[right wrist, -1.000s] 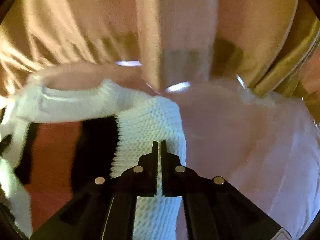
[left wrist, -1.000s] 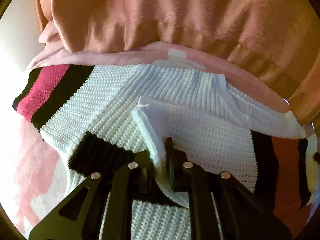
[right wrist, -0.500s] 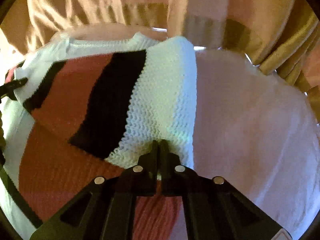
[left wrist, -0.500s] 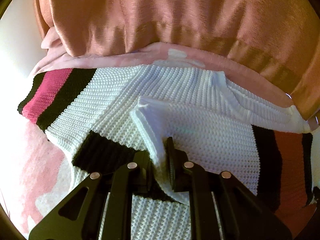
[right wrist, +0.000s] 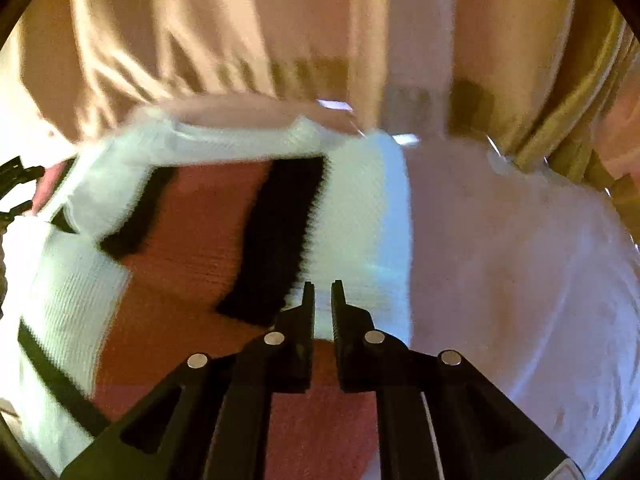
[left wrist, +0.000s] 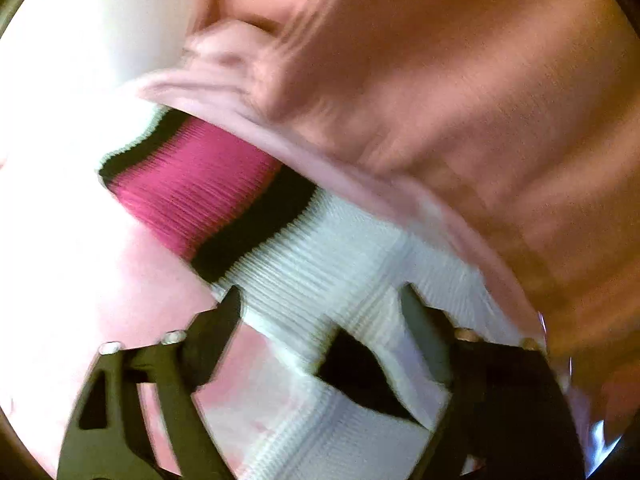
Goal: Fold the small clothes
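A small knit sweater, white with black and red-pink stripes, lies on a pink cloth-covered surface. In the left wrist view its white sleeve [left wrist: 320,264] with a pink and black cuff [left wrist: 192,184] stretches up-left. My left gripper [left wrist: 320,300] is wide open, its fingers on either side of the sleeve, holding nothing. In the right wrist view the sweater [right wrist: 224,248] lies partly folded, with a white edge [right wrist: 360,232] just ahead of my right gripper [right wrist: 322,292]. The right jaws stand slightly apart and hold nothing.
A person in an orange-tan top [left wrist: 460,80] stands close behind the sweater and also shows in the right wrist view [right wrist: 224,32]. The pink cloth surface [right wrist: 520,264] extends to the right of the sweater. The left gripper's black tip [right wrist: 16,188] shows at the right wrist view's left edge.
My left gripper has opened wide and let go of the white knit fold, swinging toward the sleeve. My right gripper has parted its jaws and released the white edge.
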A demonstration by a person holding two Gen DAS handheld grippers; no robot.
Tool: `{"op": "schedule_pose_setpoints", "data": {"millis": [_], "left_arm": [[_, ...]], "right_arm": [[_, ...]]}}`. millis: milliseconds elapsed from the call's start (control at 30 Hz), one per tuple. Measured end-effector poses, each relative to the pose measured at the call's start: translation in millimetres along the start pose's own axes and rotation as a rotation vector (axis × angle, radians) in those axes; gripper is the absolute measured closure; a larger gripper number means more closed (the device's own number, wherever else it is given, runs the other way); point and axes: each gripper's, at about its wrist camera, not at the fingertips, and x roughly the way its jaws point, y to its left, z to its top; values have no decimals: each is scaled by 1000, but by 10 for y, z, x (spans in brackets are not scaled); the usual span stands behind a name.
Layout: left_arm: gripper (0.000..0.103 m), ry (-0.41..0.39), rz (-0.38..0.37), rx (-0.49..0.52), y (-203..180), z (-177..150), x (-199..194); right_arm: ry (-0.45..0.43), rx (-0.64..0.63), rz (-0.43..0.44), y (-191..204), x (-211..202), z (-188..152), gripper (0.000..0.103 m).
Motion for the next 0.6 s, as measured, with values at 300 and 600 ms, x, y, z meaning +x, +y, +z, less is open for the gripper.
{"op": "schedule_pose_setpoints", "data": {"millis": [300, 600], "left_arm": [[11, 19, 245, -307, 1840, 936, 489], [96, 7, 286, -203, 1762, 1093, 831]], "right_arm": [[17, -73, 39, 559, 22, -252, 72], [71, -84, 4, 588, 320, -347, 64]]}}
